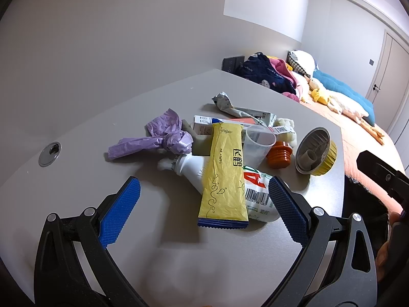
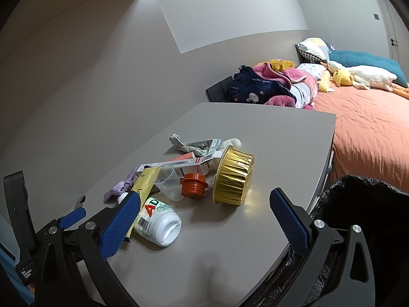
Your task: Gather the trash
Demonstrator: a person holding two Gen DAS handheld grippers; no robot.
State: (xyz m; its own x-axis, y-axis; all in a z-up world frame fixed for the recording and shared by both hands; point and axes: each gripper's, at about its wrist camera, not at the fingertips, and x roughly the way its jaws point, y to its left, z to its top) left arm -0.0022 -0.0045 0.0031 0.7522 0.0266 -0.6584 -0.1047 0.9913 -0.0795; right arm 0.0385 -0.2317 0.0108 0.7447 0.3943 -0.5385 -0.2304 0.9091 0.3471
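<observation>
So the first pick looks like the yellow packet (image 1: pixel 223 176), which lies on top of the white bottle (image 1: pixel 255 199) in the middle of the gray table (image 1: pixel 179 268). The left gripper (image 1: pixel 204 209) is spread wide with nothing in it, and the packet sits between its blue pads. Come down low and pinch the flat packet by its edges (it is thin and may slip). The right gripper (image 2: pixel 204 220) is spread wide too, near the gold foil cup (image 2: pixel 234 179). A black trash bag (image 2: pixel 363 204) waits beside the table.
</observation>
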